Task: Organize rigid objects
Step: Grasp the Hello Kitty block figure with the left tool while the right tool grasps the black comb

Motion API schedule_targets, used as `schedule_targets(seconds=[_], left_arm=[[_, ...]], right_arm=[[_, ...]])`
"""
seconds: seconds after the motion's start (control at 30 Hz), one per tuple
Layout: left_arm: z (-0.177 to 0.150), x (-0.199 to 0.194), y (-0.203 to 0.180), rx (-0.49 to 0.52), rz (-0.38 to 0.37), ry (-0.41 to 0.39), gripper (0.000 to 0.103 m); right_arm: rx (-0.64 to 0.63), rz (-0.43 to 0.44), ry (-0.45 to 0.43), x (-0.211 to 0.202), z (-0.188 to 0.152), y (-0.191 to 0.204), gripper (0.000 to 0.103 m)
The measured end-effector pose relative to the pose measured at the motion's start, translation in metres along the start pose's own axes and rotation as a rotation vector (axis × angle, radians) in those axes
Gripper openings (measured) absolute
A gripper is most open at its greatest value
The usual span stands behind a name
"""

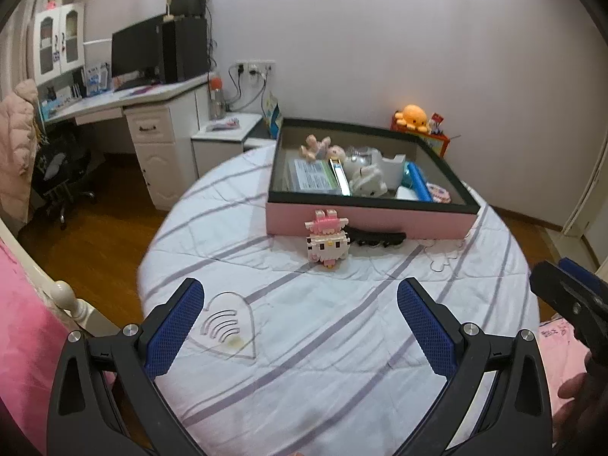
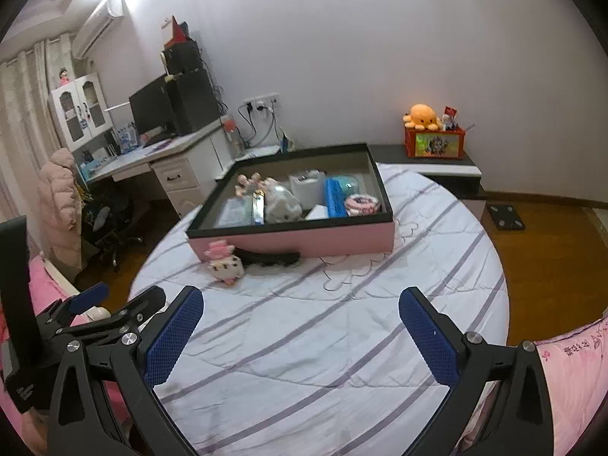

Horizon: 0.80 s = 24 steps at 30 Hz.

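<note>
A pink box with a black rim [image 1: 364, 222] [image 2: 304, 241] sits on the far part of a round table and holds several toys and items. A pink and white block figure [image 1: 327, 242] [image 2: 225, 262] stands on the cloth in front of the box. A black hair claw [image 1: 378, 238] [image 2: 271, 258] lies beside it against the box wall. My left gripper [image 1: 300, 323] is open and empty, well short of the figure. My right gripper [image 2: 300, 326] is open and empty, also short of the box.
The table has a white cloth with purple stripes [image 1: 323, 342]. A desk with a monitor [image 1: 136, 53] stands at the left, with an office chair [image 1: 60, 174] before it. An orange plush octopus [image 2: 421, 116] sits on a red box by the wall. Pink bedding [image 2: 570, 361] lies at the right.
</note>
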State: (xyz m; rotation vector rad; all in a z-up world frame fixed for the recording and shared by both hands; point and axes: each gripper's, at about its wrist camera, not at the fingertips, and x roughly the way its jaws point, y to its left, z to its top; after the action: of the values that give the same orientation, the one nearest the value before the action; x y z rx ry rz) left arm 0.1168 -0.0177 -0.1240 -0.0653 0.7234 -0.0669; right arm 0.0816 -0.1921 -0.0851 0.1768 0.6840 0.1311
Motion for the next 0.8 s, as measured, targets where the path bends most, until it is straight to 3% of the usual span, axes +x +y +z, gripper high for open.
schedule_targets(seconds=[0.43, 0.53, 0.6, 0.67, 0.77, 0.8], left_arm=[[0.016, 0.108, -0.013, 0.008, 0.025, 0.105, 0.102], [0.020, 0.124, -0.010, -0.005, 0.010, 0.129, 0.098], [0.021, 0.132, -0.008, -0.017, -0.019, 0.151, 0.072], [0.021, 0.135, -0.008, -0.012, -0.037, 0.162, 0.067], [0.020, 0.131, -0.009, 0.002, -0.073, 0.155, 0.046], [0.019, 0.129, -0.009, 0.006, -0.073, 0.153, 0.046]], right_arm=[[0.035, -0.031, 0.111, 0.059, -0.002, -0.027, 0.103], [0.044, -0.032, 0.128, 0.070, 0.000, -0.030, 0.103], [0.040, -0.026, 0.140, 0.079, 0.000, -0.030, 0.103], [0.039, -0.022, 0.151, 0.087, 0.000, -0.029, 0.103], [0.040, -0.005, 0.164, 0.098, 0.002, -0.026, 0.103], [0.038, -0.002, 0.166, 0.101, 0.003, -0.025, 0.103]])
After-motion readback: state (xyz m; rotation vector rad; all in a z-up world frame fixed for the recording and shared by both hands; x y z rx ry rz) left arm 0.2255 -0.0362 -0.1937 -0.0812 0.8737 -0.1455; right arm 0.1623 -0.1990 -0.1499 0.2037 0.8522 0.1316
